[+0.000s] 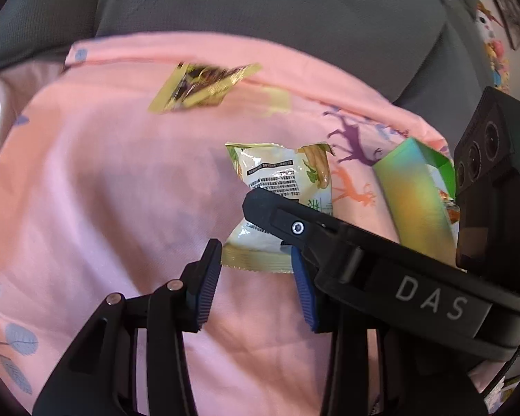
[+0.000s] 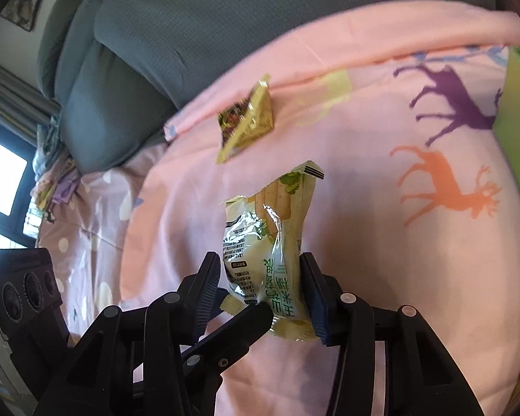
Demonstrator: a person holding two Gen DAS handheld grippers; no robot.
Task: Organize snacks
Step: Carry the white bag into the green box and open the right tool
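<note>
The pale crinkled foil snack packet (image 2: 267, 260) is clamped between the right gripper (image 2: 265, 293) pads. Its sealed near edge is bracketed by the left gripper (image 1: 256, 277), pads narrowed to the seal, pressing contact unclear. It is held over the pink deer-print bedsheet (image 2: 364, 208); a gold foil packet (image 2: 246, 121) is seen nearer the sheet's far folded edge, a green carton (image 1: 416, 190) at its right.

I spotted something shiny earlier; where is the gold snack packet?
The gold packet lies on the pink sheet near the grey cushion, beyond the pale snack bag.
</note>
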